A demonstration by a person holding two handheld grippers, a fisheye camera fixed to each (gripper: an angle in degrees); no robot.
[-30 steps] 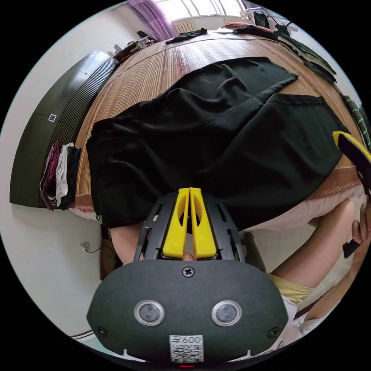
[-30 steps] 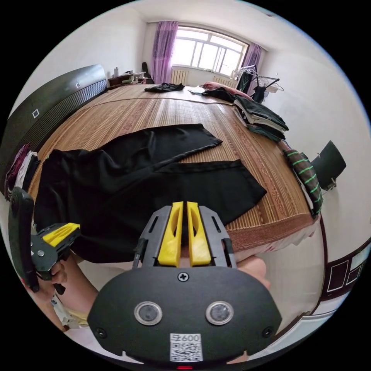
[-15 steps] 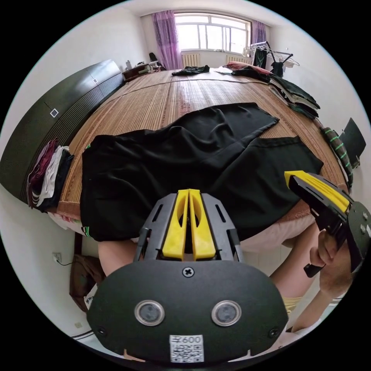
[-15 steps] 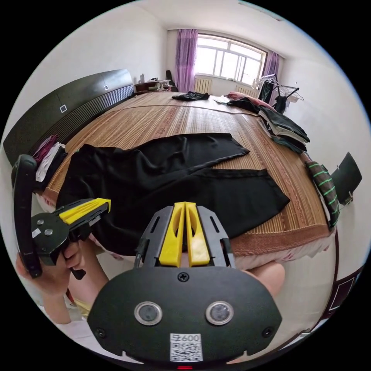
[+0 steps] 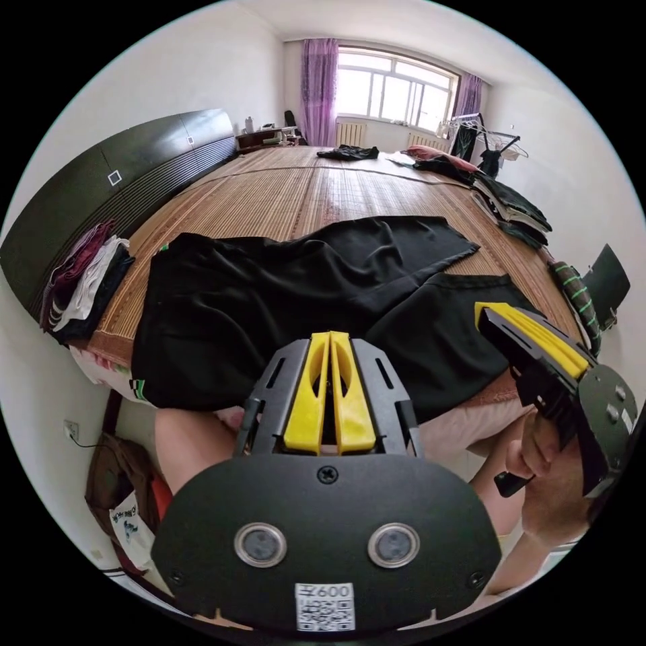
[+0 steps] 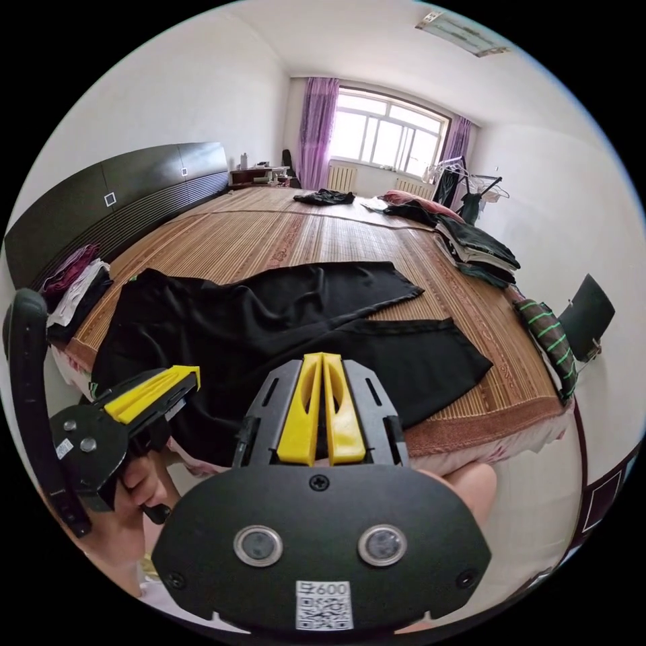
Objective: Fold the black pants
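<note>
- The black pants [image 5: 289, 296] are lying spread over the near end of a bed covered by a woven mat [image 5: 282, 195], with the waist end draping over the bed's edge on the left of the left gripper view and the two legs splaying apart toward the right.
- The left gripper [image 5: 329, 343] is hovering in front of the bed edge, its yellow jaws standing closed together and gripping nothing.
- The right gripper [image 6: 321, 363] is hovering likewise, jaws closed on themselves and clear of the cloth; it is also showing at the right of the left gripper view [image 5: 531, 330].
- No fold is looking started: the fabric is lying rumpled, in what seems a single layer, though its folds are hard to read against the black.
- The step in hand is probably the approach.
- The next move is likely calling for both jaws to open and take one leg's edge, to lay it over the other.
- Stacks of folded clothes [image 6: 471, 249] are sitting well apart on the far right side of the mat.
</note>
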